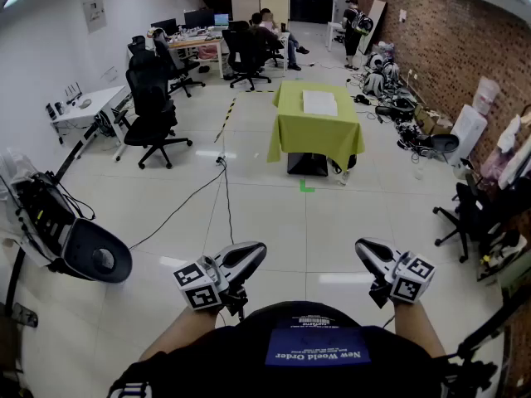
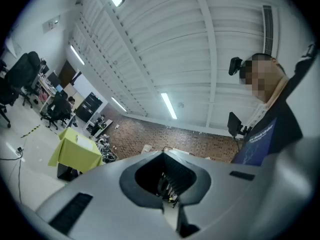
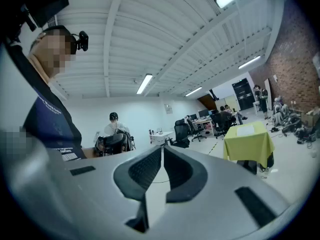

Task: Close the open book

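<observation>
The open book (image 1: 319, 103) lies flat and white on a table draped in a yellow-green cloth (image 1: 319, 139), far across the floor. Both grippers are held low, close to the person's body and far from the table. The left gripper (image 1: 255, 251) and the right gripper (image 1: 362, 247) point forward with nothing in them. In the left gripper view the left gripper (image 2: 163, 154) has its jaw tips together, with the table (image 2: 75, 154) small at the left. In the right gripper view the right gripper (image 3: 162, 147) is shut and empty, with the book (image 3: 246, 130) and table (image 3: 248, 144) at the right.
Black office chairs (image 1: 154, 118) and a white desk (image 1: 87, 106) stand at the left. A cable (image 1: 195, 197) runs over the tiled floor. People sit at desks (image 1: 270, 31) at the back. Bags and clutter (image 1: 398, 98) line the brick wall at the right. A grey device (image 1: 91, 251) stands near left.
</observation>
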Demonstrator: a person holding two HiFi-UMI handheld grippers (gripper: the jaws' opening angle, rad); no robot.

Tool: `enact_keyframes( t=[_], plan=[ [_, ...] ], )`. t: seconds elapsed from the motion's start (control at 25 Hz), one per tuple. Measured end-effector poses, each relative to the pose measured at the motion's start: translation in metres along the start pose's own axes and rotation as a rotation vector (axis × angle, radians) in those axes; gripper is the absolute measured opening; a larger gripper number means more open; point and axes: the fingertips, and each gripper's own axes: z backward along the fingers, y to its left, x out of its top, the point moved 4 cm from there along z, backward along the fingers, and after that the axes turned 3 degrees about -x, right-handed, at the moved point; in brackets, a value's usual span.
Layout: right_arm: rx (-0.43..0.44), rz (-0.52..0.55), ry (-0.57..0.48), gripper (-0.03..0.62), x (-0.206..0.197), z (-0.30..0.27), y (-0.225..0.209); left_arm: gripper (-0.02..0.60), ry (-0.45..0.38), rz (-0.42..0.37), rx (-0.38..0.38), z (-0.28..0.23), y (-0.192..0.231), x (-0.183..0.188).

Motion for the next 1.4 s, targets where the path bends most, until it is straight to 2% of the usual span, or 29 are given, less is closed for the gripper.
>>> enact_keyframes(
  t=[0.28, 0.56, 0.8, 1.08, 1.4],
  plan=[
    [0.008, -0.036, 0.008, 0.02, -0.003, -0.039, 0.006, 0.005, 0.006, 0.019, 0.006, 0.021, 0.034, 0.014],
    [0.014, -0.068, 0.007, 0.04, -0.001, -0.052, -0.034, 0.005, 0.02, 0.032, 0.014, -0.005, 0.061, 0.01],
    [0.074, -0.086, -0.011, 0.046, 0.006, -0.048, -0.108, 0.005, 0.025, -0.004, 0.064, -0.071, 0.082, 0.005],
    [0.148, -0.057, -0.012, 0.046, 0.045, -0.019, -0.208, 0.005, 0.002, -0.028, 0.072, -0.189, 0.085, -0.001],
    [0.119, -0.107, -0.018, 0.046, 0.041, 0.006, -0.295, 0.005, 0.057, 0.009, 0.058, -0.272, 0.114, -0.023]
  ],
)
